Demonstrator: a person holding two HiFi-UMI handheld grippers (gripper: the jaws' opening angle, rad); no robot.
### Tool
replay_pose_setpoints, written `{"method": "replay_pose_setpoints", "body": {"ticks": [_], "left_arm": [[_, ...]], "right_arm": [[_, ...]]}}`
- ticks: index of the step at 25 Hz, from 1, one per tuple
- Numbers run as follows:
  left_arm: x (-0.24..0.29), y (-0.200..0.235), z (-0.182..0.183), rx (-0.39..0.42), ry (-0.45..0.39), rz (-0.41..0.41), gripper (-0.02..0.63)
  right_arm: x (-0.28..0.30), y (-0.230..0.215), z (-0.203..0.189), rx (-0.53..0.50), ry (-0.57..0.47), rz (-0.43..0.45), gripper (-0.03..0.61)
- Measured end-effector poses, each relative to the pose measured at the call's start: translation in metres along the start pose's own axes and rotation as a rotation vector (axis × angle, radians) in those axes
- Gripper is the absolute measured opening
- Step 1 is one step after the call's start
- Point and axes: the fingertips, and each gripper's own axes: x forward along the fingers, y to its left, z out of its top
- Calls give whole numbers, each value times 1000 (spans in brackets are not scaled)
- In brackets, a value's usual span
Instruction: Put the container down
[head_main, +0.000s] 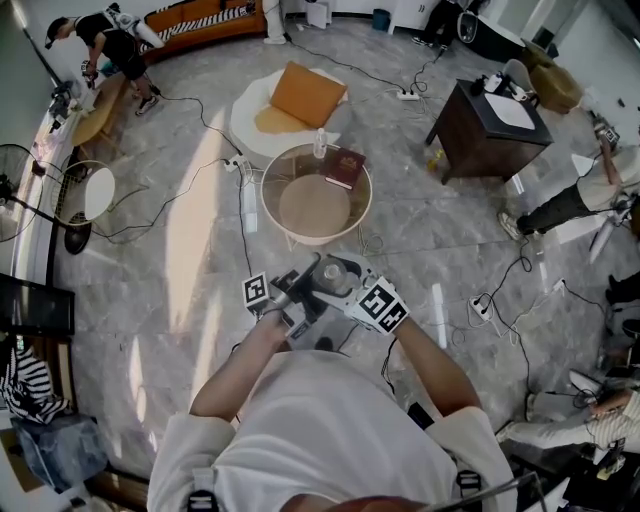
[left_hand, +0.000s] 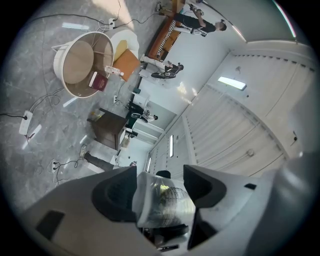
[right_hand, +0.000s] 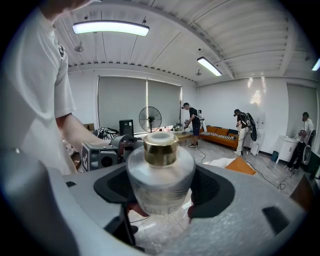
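A clear glass container (head_main: 337, 272) with a gold collar and pale cap hangs in front of the person's chest, above the marble floor. In the right gripper view the container (right_hand: 160, 175) stands upright and fills the gap of my right gripper (right_hand: 161, 192), whose pads press its sides. In the left gripper view the container (left_hand: 162, 202) sits between the jaws of my left gripper (left_hand: 161, 192), touching both pads. Seen from the head camera, the left gripper (head_main: 312, 280) and right gripper (head_main: 348, 287) meet around it, just short of the round white side table (head_main: 268, 205).
The side table carries a dark red book (head_main: 343, 167) and a small bottle (head_main: 320, 143). Beyond it lie an orange cushion (head_main: 308, 93) on a white seat and a dark wooden cabinet (head_main: 487, 125). Cables and power strips (head_main: 481, 306) cross the floor; people stand around the edges.
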Motion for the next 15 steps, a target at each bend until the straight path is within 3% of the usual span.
{"method": "replay_pose_setpoints", "body": {"ticks": [15], "left_arm": [[25,18,11,-2,-45,-18,268]], "right_arm": [[-5,-29,-16,-12,17,32,334]]}}
